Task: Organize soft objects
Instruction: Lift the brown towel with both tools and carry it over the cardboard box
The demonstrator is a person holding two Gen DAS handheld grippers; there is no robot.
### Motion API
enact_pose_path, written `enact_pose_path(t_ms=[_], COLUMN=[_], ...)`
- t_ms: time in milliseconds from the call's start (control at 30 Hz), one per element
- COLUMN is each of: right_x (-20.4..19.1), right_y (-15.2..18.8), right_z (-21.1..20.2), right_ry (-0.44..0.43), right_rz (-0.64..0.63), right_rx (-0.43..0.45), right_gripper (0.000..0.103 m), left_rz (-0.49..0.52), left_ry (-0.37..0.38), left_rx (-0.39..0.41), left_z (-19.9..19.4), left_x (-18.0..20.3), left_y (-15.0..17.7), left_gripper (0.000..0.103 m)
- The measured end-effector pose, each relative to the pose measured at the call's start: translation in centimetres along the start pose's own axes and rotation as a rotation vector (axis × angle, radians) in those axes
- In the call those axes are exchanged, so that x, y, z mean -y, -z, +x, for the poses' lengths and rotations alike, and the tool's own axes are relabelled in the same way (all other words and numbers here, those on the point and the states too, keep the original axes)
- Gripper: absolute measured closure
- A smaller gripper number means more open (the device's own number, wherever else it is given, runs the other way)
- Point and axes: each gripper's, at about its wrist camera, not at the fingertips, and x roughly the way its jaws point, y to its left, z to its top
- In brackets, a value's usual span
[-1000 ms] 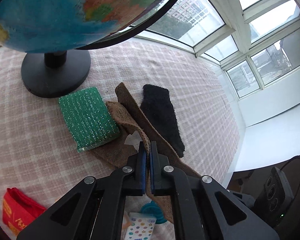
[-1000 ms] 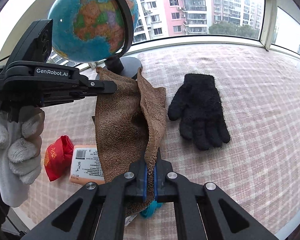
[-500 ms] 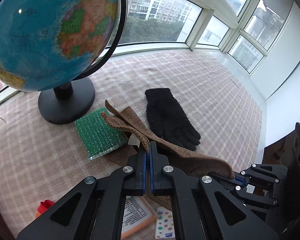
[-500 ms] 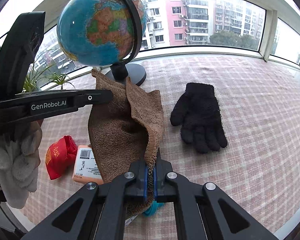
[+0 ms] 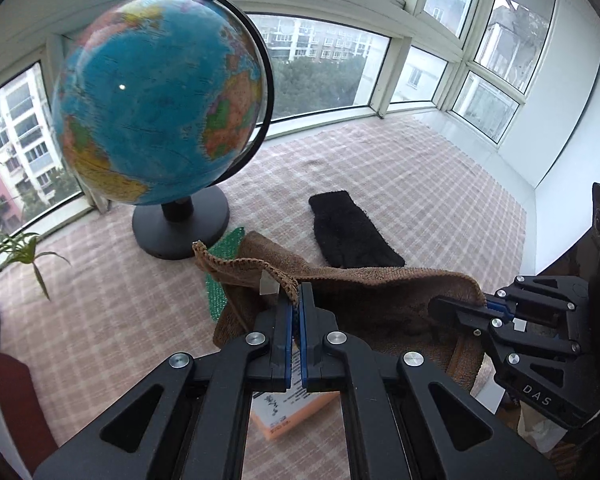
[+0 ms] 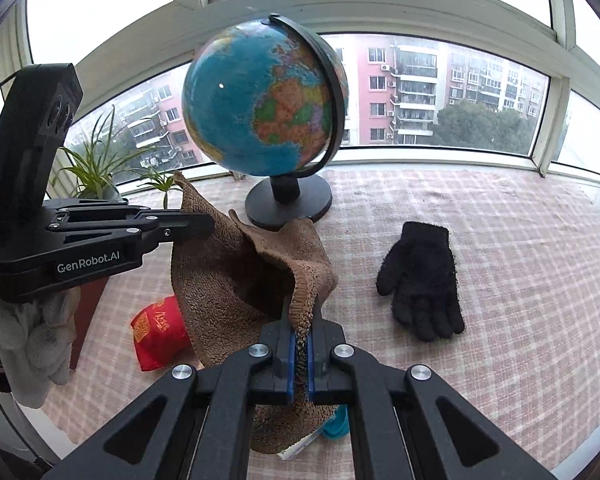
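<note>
A brown towel (image 5: 364,300) hangs stretched in the air between both grippers. My left gripper (image 5: 296,296) is shut on one corner of it, and my right gripper (image 6: 300,320) is shut on its other edge (image 6: 304,300). In the right wrist view the towel (image 6: 228,292) sags in folds between the two tools, with the left gripper (image 6: 208,226) at its far corner. A black glove (image 6: 420,276) lies flat on the checked cloth to the right, also visible as the glove (image 5: 352,232) beyond the towel. A green scrub sponge (image 5: 224,256) peeks out under the towel.
A globe (image 6: 264,96) on a black base (image 6: 288,204) stands at the back by the windows. A red pouch (image 6: 160,332), an orange box (image 5: 292,412) and a teal item (image 6: 336,426) lie under the towel. A potted plant (image 6: 100,168) stands at left. A gloved hand (image 6: 28,344) holds the left tool.
Both grippers have risen, lifting the towel off the sponge and the table. The left gripper has rolled and swung away, spreading the towel wider between them.
</note>
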Motion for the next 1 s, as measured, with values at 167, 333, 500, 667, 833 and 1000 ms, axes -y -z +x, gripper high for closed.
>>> enact_pose_path(t_ms=[167,333,500,667,833,1000], right_x=[-2.7,-5.4,-8.9,-13.5,-17.9,-22.2], right_y=[-0.8,-1.9,-3.7,-6.1,-8.4,-9.9], right_z=[-1.6,-3.0,-3.8,-5.1,-6.8,-8.0], right_ry=[-0.026,-0.052,-0.096,-0.122,-0.147,-0.191], right_rz=[-0.049,-0.088,-0.133,-0.216,-0.291,-0.330], right_rx=[0.033,0.068,0.096,0.159,0.214,0.242], right_gripper=[0.100,0.100,0.100,0.100,0.100,0.100], left_rz=[-0.038,-0.101,-0.161,-0.222,-0.265,-0.304], left_ry=[-0.018,-0.046,-0.089,-0.120,-0.156,-0.199], left_rx=[0.044,0.119,0.179,0.232,0.293,0.358], left_z=[-3.9,-8.4,-12.7,-17.0,-21.4,-25.7], left_x=[-1.6,-3.9,-6.5,-9.6,-12.1,-14.3], left_y=[0.9,1.7,2.8,3.8,4.2,5.7], left_gripper=[0.102,0.102,0.102,0.102,0.102,0.102])
